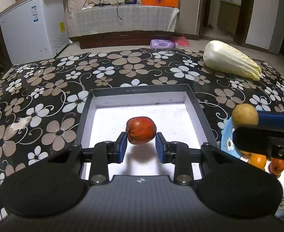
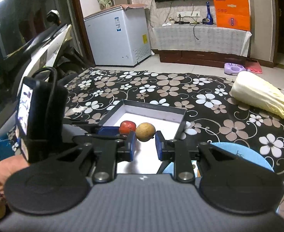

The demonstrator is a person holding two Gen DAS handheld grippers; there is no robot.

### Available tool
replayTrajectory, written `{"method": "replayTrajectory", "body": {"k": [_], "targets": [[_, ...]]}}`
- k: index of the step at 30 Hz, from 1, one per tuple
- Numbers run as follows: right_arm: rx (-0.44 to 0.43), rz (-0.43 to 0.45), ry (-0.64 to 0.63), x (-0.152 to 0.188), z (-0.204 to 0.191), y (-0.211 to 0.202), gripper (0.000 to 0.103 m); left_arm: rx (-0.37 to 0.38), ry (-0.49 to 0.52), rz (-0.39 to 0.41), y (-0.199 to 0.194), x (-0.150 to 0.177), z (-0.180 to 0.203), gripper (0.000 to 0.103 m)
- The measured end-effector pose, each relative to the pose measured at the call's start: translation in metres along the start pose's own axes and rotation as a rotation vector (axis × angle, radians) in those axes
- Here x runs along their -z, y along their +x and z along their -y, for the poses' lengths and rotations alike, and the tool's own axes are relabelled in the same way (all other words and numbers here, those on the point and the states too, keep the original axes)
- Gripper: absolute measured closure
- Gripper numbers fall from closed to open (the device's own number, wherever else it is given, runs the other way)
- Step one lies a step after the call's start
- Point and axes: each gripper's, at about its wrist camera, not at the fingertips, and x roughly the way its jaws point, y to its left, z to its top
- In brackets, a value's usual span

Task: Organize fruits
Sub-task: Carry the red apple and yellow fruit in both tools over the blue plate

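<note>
Fruits ride pinched at frame centre above the grey box [image 1: 84,112]: red fruit [image 1: 141,130] in the left gripper [image 1: 141,147], yellow-brown fruit [image 2: 145,131] in the right gripper [image 2: 145,148]. Both look light, firm, smooth-skinned; gripping across their widest middle seems safest.

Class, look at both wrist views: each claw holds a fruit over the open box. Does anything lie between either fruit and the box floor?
Nothing visible does. The red fruit in the left claw and the yellow-brown fruit in the right claw hang above the box, whose white floor is bare.

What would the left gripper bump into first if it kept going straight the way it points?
Probably the white floor of the open box. The left gripper, holding the red fruit, tilts downward over it, so the fruit would likely touch down first; depth is hard to judge.
</note>
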Motion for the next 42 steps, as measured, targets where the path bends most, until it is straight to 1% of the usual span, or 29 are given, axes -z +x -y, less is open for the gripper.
{"method": "replayTrajectory", "body": {"k": [5,17,22,29,36,42], "targets": [[-0.011,0.007,-0.012,-0.001,0.002,-0.002,0.078,0.004,0.006,0.009,-0.005,0.0,0.004,0.066],[-0.02,-0.017,-0.007,0.0,0.02,0.003,0.078,0.004,0.021,-0.008,0.002,0.001,0.014,0.066],[-0.014,-0.013,-0.001,0.0,0.025,0.0,0.078,0.014,0.018,0.003,-0.002,-0.002,0.016,0.066],[-0.015,-0.002,0.003,-0.001,0.027,-0.005,0.078,0.028,0.04,0.014,-0.011,-0.003,0.024,0.066],[-0.01,0.018,0.01,-0.003,0.031,-0.013,0.078,0.064,0.053,0.035,-0.022,-0.005,0.037,0.066],[0.024,0.04,0.027,-0.003,0.046,-0.026,0.078,0.113,0.074,0.056,-0.032,-0.005,0.055,0.066]]}}
